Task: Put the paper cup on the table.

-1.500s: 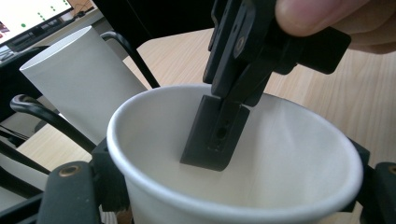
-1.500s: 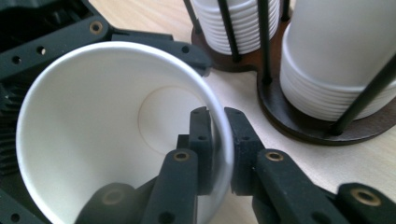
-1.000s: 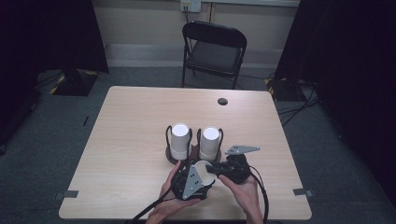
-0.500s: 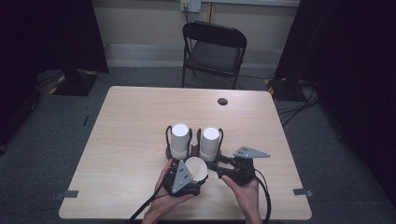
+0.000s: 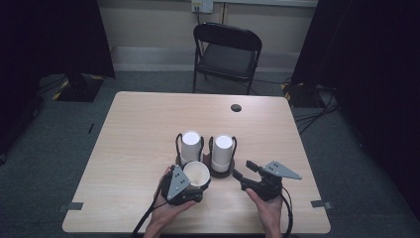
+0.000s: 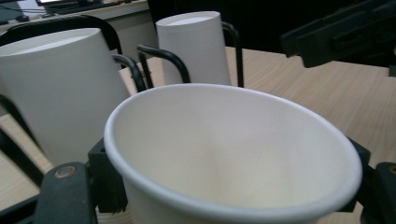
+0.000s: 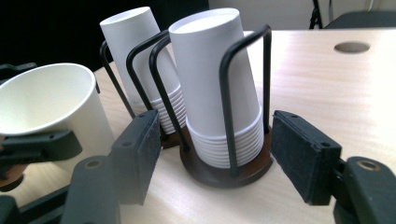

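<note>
Two stacks of white paper cups stand upside down in black wire holders, the left stack (image 5: 190, 145) beside the right stack (image 5: 223, 150), near the table's front middle. My left gripper (image 5: 197, 181) is shut on a single white paper cup (image 5: 196, 173), mouth up, just in front of the left stack. In the left gripper view this cup (image 6: 233, 154) sits between the jaws. My right gripper (image 5: 242, 169) is open, right of the stacks. In the right gripper view its pads (image 7: 140, 149) stand either side of the right stack (image 7: 219, 84), short of it, with the held cup (image 7: 51, 107) at left.
The wooden table (image 5: 138, 124) has a round cable hole (image 5: 236, 107) at the back right. A black folding chair (image 5: 228, 49) stands behind the far edge. Cables lie on the floor at the right.
The right gripper has drawn away to the right from the left gripper. The single cup now shows mouth up in the left gripper, which has barely moved.
</note>
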The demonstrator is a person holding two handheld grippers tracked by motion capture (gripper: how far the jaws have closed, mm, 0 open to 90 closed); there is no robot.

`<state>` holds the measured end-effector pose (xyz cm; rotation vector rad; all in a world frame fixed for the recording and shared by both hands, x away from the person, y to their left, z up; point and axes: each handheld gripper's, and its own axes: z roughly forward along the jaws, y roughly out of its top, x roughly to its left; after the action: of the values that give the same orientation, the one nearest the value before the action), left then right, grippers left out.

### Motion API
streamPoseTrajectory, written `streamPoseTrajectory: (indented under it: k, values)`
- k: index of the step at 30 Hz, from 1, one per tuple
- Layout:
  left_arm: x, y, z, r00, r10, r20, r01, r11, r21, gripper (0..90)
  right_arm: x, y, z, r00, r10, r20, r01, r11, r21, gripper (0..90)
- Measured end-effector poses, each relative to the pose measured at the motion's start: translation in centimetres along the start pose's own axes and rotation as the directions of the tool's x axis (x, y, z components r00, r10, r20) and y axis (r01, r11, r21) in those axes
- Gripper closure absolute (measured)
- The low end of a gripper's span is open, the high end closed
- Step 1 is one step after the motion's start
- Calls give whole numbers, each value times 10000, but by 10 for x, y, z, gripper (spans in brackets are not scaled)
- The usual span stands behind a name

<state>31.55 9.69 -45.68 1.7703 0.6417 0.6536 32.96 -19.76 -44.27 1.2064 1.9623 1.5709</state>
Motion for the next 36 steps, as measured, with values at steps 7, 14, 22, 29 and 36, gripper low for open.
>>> streamPoseTrajectory:
  k: [7,14,22,29,36]
  values:
    - [12,-4,-9,9993,-257,-261,256,9997,-39,219,-8,-7,-3,9988,244,420,-219,9980,-587,257]
    - [27,-11,-17,9952,-706,-677,705,9975,-35,219,-9,-16,-1,9966,-153,806,193,9986,-490,188]
    - [45,-18,-24,9878,-1132,-1073,1125,9936,-127,219,-18,-29,1,9873,-37,1587,119,9986,-508,152]
    - [65,-16,-28,9786,-1448,-1459,1438,9895,-177,219,-23,-38,3,9577,-224,2869,387,9979,-512,151]
    - [77,-22,-30,9705,-1579,-1821,1606,9870,-3,219,-26,-47,3,9300,-423,3651,868,9906,-1061,146]
